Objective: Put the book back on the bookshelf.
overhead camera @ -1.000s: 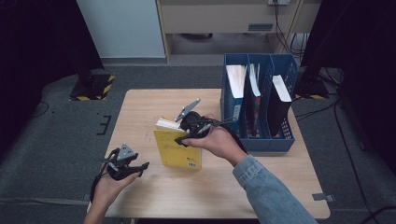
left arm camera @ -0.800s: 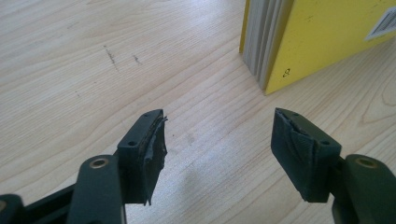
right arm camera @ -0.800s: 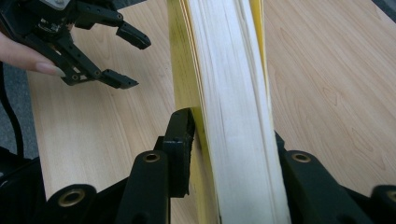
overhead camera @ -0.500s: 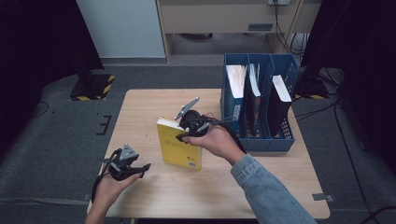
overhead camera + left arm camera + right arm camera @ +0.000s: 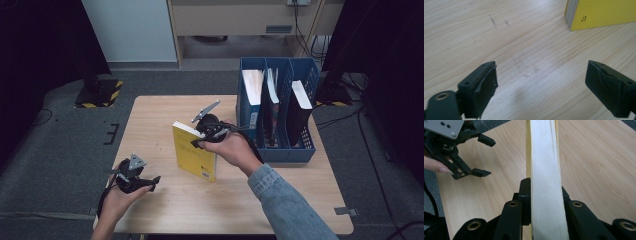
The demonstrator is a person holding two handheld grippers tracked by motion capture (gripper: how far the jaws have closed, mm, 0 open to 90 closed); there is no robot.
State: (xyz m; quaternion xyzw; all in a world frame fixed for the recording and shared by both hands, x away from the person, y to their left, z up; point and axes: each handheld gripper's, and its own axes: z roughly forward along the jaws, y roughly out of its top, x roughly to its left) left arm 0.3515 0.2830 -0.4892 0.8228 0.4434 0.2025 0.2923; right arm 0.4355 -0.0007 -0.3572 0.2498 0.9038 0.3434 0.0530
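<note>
Your right gripper (image 5: 202, 139) is clamped on the thick yellow paperback book (image 5: 192, 159) — stood upright on the pale wooden table (image 5: 280, 195), likely for filing; your left gripper (image 5: 145, 181), jaws just spread, holds nothing.

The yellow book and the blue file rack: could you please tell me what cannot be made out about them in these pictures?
- Book title, high view: cover print too small and blurred.
- Book cover, left gripper view: cut off by the top edge; a lower corner with a small mark shows.
- Book covers, right gripper view: page edges face the camera; the right gripper hides the lower part.
- Rack contents, high view: top edges show; titles unreadable, lower parts hidden by the walls.
</note>
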